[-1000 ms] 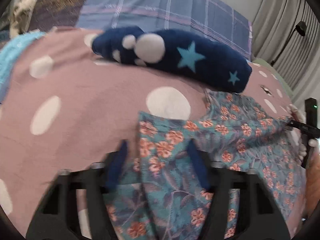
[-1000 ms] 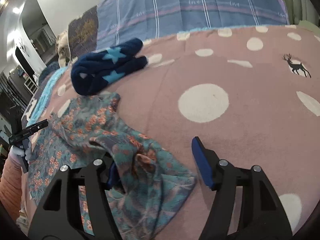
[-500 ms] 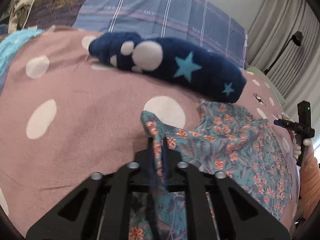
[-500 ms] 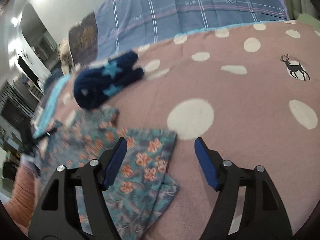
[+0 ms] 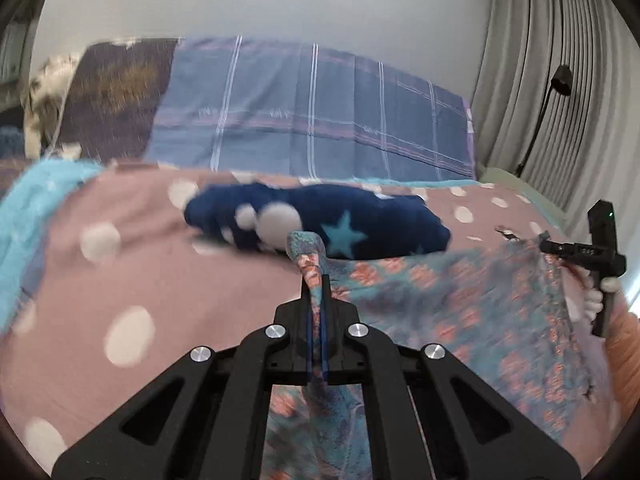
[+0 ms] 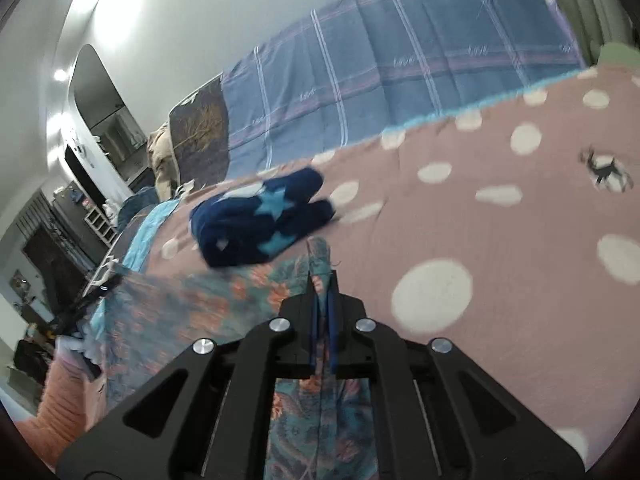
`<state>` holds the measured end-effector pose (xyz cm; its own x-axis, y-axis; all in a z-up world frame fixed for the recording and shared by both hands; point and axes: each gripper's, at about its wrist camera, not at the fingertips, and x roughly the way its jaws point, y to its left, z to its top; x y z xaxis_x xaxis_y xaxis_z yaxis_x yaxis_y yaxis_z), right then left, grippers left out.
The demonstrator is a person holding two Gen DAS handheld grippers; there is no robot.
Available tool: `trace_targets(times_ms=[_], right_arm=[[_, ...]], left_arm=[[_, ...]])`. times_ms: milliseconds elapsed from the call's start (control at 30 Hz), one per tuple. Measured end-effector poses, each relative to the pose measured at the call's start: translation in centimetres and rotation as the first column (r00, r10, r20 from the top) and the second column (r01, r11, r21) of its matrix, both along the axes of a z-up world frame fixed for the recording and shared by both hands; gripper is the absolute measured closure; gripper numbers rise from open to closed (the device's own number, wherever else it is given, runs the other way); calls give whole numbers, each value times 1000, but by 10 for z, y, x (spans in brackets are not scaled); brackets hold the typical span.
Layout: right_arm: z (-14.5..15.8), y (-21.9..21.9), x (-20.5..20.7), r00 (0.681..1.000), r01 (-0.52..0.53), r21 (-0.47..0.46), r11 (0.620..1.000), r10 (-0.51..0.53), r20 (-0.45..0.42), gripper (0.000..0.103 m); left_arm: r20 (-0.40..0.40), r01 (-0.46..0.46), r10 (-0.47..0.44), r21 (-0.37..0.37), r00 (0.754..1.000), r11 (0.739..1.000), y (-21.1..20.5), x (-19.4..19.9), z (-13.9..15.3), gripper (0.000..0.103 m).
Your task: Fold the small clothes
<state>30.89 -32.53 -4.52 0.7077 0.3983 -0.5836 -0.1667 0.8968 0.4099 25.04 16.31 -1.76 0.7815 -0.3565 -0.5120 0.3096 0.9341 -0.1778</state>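
The floral garment (image 5: 460, 304) is spread over the pink dotted blanket (image 5: 160, 272), stretched between two pinched corners with its long axis running from about nine o'clock to three o'clock across the bed. In the left wrist view the cloth trails away toward three o'clock, where the right gripper (image 5: 560, 248) is seen at its far corner; in the right wrist view it trails toward nine o'clock. The left gripper (image 5: 318, 300) is closed tight on a bunched corner, the fabric poking up at twelve o'clock, and the right gripper (image 6: 324, 300) is likewise clamped on its own corner. The navy star-patterned garment (image 5: 340, 228) lies just beyond, at twelve o'clock. Neither arm is judged nearer; a fold would probably be made by carrying both corners together along one line.
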Motion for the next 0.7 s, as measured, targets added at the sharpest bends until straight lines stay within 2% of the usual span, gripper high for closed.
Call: trace_targets(times_ms=[100, 167, 233, 267, 333, 367, 467, 567, 700], right_arm=[[-34, 12, 31, 993, 14, -85, 996, -25, -118, 97], [-63, 19, 45, 979, 35, -159, 987, -65, -191, 94], [-73, 18, 44, 979, 56, -152, 987, -84, -185, 94], [-70, 16, 40, 981, 68, -139, 988, -92, -173, 93], [-60, 10, 27, 979, 103, -161, 981, -129, -160, 79], [-55, 6, 18, 979, 113, -173, 978, -140, -150, 73], [-36, -8, -26, 984, 117, -158, 980, -136, -118, 72], [-30, -17, -76, 984, 123, -122, 985, -137, -115, 71], [-37, -21, -156, 978, 146, -21, 989, -147, -145, 68]], left_arm=[[-101, -18, 26, 76, 995, 997, -9, 35, -28, 99], [-191, -24, 64, 203, 979, 979, -21, 59, -63, 98], [-247, -14, 79, 256, 966, 967, -27, 68, -87, 97], [-234, -19, 82, 262, 969, 965, -28, 65, -87, 96], [-190, -27, 71, 225, 979, 974, -22, 54, -72, 94], [-171, -39, 75, 204, 982, 978, -16, 46, -63, 87], [-116, -58, 77, 154, 990, 986, 5, 9, -38, 77], [-101, -67, 78, 105, 992, 992, 19, -40, -26, 66], [-120, -78, 82, 36, 989, 996, 34, -114, -28, 65]])
